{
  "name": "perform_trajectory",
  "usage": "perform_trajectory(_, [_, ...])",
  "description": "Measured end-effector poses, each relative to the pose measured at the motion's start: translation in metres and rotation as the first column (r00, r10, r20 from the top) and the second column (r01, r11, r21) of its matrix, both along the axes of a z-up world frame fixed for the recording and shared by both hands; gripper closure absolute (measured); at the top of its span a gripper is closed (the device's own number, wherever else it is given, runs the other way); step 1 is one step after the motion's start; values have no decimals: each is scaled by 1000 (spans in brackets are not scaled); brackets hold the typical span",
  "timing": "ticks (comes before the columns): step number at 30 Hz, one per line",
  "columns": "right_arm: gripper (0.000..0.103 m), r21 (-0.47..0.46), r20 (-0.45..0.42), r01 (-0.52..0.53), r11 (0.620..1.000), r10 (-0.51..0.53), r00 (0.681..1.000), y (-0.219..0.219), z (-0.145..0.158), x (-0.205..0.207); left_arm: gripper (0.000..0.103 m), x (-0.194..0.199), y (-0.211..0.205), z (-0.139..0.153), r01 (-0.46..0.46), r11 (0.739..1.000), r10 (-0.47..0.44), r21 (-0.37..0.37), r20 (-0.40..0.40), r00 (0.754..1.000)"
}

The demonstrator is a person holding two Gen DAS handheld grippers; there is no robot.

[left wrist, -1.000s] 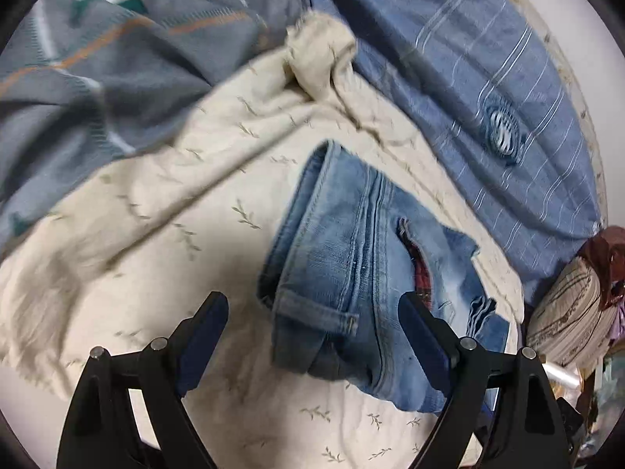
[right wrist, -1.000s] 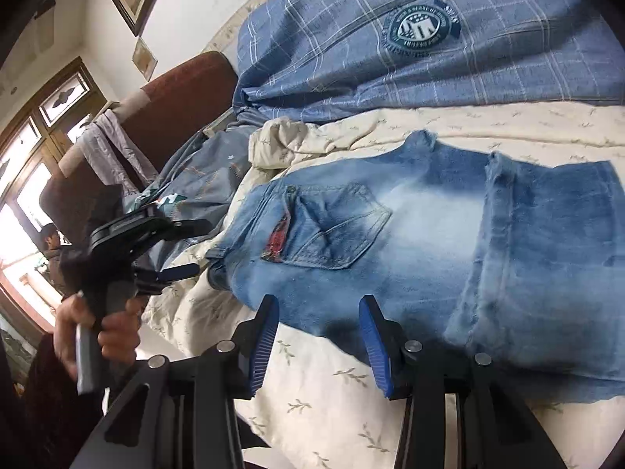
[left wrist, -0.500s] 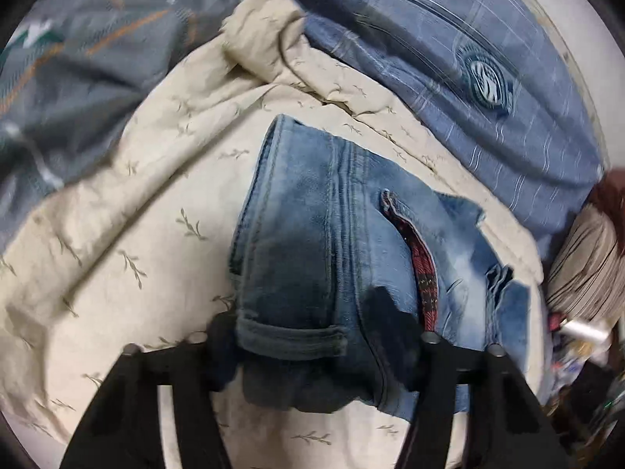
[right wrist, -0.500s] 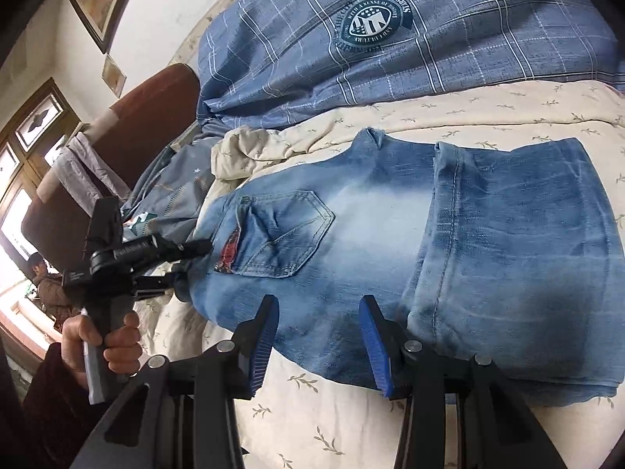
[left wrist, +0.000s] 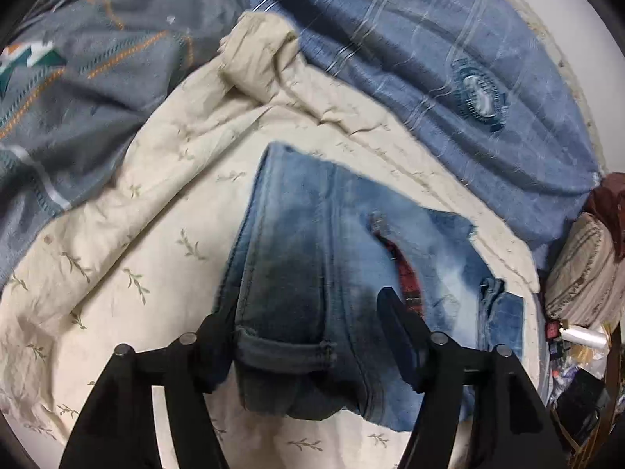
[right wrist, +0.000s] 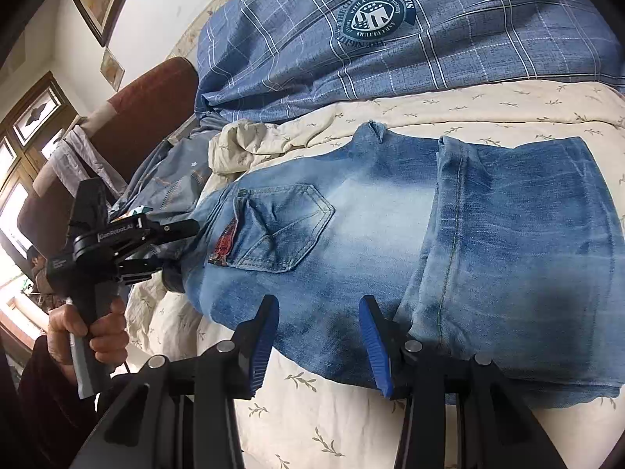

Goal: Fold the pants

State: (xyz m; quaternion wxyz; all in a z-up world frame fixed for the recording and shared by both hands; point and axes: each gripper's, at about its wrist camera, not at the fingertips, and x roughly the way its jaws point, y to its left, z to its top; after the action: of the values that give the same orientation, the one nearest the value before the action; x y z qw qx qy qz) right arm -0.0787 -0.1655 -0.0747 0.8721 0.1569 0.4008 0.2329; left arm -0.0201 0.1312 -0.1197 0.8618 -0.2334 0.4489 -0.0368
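Already part-folded, jeans (right wrist: 390,242) lie flat on cream leaf-print quilt (right wrist: 343,426), legs doubled over seat. Left gripper (left wrist: 308,336) straddles waistband end, jaws opening, likely regripping. Right gripper (right wrist: 318,342) hangs unclenched at near edge, holding nothing.

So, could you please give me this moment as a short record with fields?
garment: partly folded jeans, back pocket facing up
surface: cream leaf-print sheet
left gripper: at the waistband end, jaws opening, denim between them
right gripper: jaws apart over the near edge of the jeans, not pinching
behind: blue checked bedding with a round crest
fold state: one end already laid over the middle
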Motion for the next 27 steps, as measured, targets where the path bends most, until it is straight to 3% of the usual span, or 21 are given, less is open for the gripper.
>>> perform_trajectory(3, [57,-4,3,-2,1000,2,1000,-1,0,0,30,3,8,-17,-44,999,42,-32,-62,997])
perform_trajectory(8, [57,-1,1,4,1000,-4,1000,-2,0,1,25,-3,16,-20,-90,992,89,-86,-25,996])
perform_trajectory(10, [57,-1,0,3,1000,-3,1000,-1,0,2,16,0,8,-20,-76,994,75,-74,-22,997])
perform_trajectory(13, [57,-7,6,1,1000,-1,1000,1,1,2,16,5,-8,-16,-15,999,15,-46,-14,1000])
perform_trajectory(14, [57,-10,6,2,1000,-2,1000,2,1,2,17,7,-12,-14,6,999,-6,-49,-3,1000])
perform_trajectory(16, [57,-14,7,5,1000,-5,1000,2,0,3,42,11,-22,-8,39,999,-39,-33,6,999])
perform_trajectory(19, [57,-9,6,12,1000,-12,1000,1,0,4,58,16,-29,-1,63,998,-63,23,17,998])
perform_trajectory(24, [57,-7,12,22,1000,-22,1000,-1,1,4,61,16,-24,-1,63,998,-64,19,27,998])
perform_trajectory(25, [57,-9,11,26,1000,-26,1000,0,1,4,51,18,-22,-6,53,999,-52,-3,18,998])
perform_trajectory(27, [57,-11,10,32,999,-32,999,-1,1,4,46,20,-16,-15,31,998,-30,-63,4,1000])
